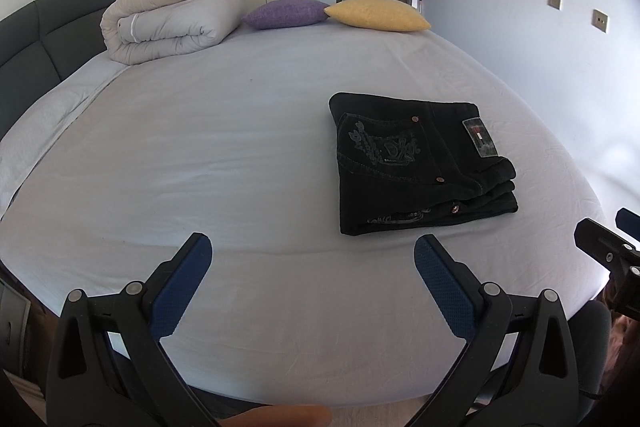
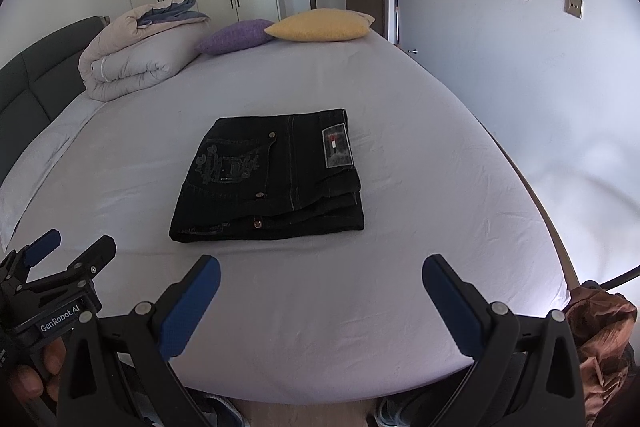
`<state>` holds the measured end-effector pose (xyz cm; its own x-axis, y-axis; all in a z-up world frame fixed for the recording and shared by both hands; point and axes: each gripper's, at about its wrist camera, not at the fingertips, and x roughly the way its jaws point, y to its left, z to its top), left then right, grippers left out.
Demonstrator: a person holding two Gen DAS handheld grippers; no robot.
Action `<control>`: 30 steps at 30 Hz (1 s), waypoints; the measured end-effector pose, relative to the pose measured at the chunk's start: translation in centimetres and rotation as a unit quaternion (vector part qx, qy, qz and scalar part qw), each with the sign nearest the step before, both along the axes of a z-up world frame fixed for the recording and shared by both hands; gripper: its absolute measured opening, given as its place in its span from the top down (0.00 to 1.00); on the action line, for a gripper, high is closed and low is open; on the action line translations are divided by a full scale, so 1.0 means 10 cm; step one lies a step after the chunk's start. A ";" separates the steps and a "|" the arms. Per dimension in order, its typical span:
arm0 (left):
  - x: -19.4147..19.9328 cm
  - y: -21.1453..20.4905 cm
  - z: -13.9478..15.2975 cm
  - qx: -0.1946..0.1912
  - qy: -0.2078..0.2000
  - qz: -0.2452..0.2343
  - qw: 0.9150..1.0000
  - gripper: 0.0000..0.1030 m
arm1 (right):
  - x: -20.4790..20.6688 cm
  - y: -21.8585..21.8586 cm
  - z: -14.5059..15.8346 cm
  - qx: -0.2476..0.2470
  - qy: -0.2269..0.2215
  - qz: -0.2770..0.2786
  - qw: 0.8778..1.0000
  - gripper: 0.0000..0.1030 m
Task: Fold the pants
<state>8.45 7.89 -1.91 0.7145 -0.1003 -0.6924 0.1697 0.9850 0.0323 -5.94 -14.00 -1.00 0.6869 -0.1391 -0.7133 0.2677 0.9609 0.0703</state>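
Observation:
Black pants [image 1: 420, 163] [image 2: 272, 179] lie folded into a compact rectangle on the pale sheet of the bed [image 1: 220, 147] [image 2: 420, 187], back pocket and label patch facing up. My left gripper [image 1: 312, 247] hovers open near the bed's front edge, with the pants ahead and to its right. My right gripper [image 2: 320, 267] is also open and empty, just short of the pants' near edge. The right gripper shows at the right edge of the left wrist view [image 1: 612, 251]; the left gripper appears at the lower left of the right wrist view [image 2: 68, 247].
A rolled duvet [image 1: 168, 15] [image 2: 136, 51] sits at the far left by the dark headboard [image 1: 40, 39]. A purple cushion [image 1: 286, 13] [image 2: 236, 37] and a yellow cushion [image 1: 376, 13] [image 2: 320, 25] lie at the far edge. A wall [image 2: 520, 67] runs along the right side.

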 end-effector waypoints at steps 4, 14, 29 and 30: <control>0.00 0.01 -0.01 0.000 0.000 0.000 1.000 0.00 | 0.00 0.01 -0.01 0.002 0.001 0.001 1.000 0.00; -0.01 0.01 -0.01 0.000 0.001 0.000 1.000 0.00 | 0.00 0.03 -0.03 0.003 0.002 0.000 1.000 0.00; -0.03 0.00 -0.08 -0.002 0.004 0.001 1.000 0.00 | -0.01 0.07 -0.08 0.003 0.003 0.000 1.000 0.00; -0.03 0.00 -0.09 -0.002 0.004 0.001 1.000 0.00 | -0.01 0.06 -0.08 0.003 0.003 0.000 1.000 0.00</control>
<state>8.14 7.88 -2.77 0.7089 -0.1023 -0.6978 0.1684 0.9854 0.0265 -6.04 -13.37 -1.79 0.6823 -0.1350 -0.7185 0.2680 0.9606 0.0739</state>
